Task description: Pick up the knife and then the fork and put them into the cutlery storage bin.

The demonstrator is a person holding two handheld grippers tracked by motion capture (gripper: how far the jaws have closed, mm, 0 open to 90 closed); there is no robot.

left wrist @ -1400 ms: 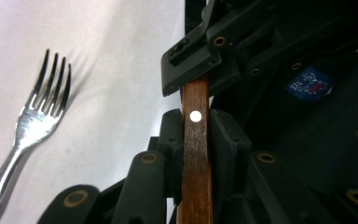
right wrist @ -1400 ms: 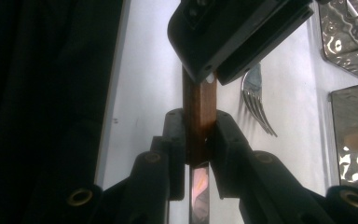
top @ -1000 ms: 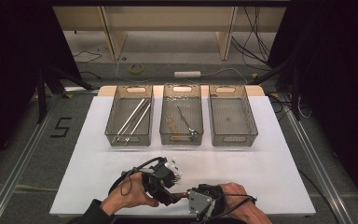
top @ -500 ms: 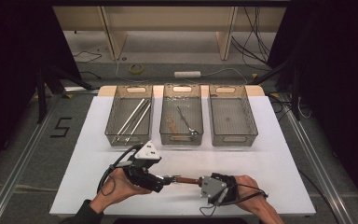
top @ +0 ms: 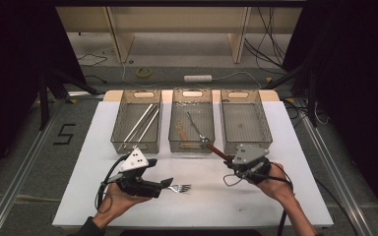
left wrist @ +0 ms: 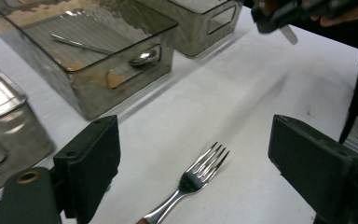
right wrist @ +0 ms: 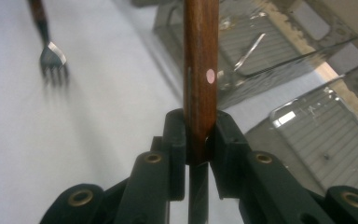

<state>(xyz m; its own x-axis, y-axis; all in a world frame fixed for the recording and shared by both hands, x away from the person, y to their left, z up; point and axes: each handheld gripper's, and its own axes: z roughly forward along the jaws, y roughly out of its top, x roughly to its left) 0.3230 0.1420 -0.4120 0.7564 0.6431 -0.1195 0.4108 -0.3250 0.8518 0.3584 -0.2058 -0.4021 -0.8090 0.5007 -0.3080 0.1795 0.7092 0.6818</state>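
Observation:
A fork [top: 179, 188] with a wooden handle lies on the white table between the jaws of my left gripper [top: 170, 183]. Those jaws have just been opening and stand wide apart. In the left gripper view the fork's tines [left wrist: 206, 163] rest on the mat, clear of both pads of the left gripper [left wrist: 193, 158]. My right gripper [top: 229, 160] is shut on a wooden-handled utensil [top: 216, 150], its brown handle [right wrist: 200, 70] sticking out past the pads toward the middle bin. In the right gripper view the right gripper [right wrist: 200, 135] clamps the handle, with the fork [right wrist: 51, 56] at the upper left.
Three clear bins stand in a row at the back of the mat. The left bin [top: 119, 135] holds long metal sticks, the middle bin [top: 174, 140] holds cutlery, and the right bin [top: 263, 129] looks bare. Dark curtains flank the table.
The hands have drawn apart. My left gripper opened and let go of the fork, which now lies on the table. My right gripper rose to the right toward the bins with the wooden-handled utensil.

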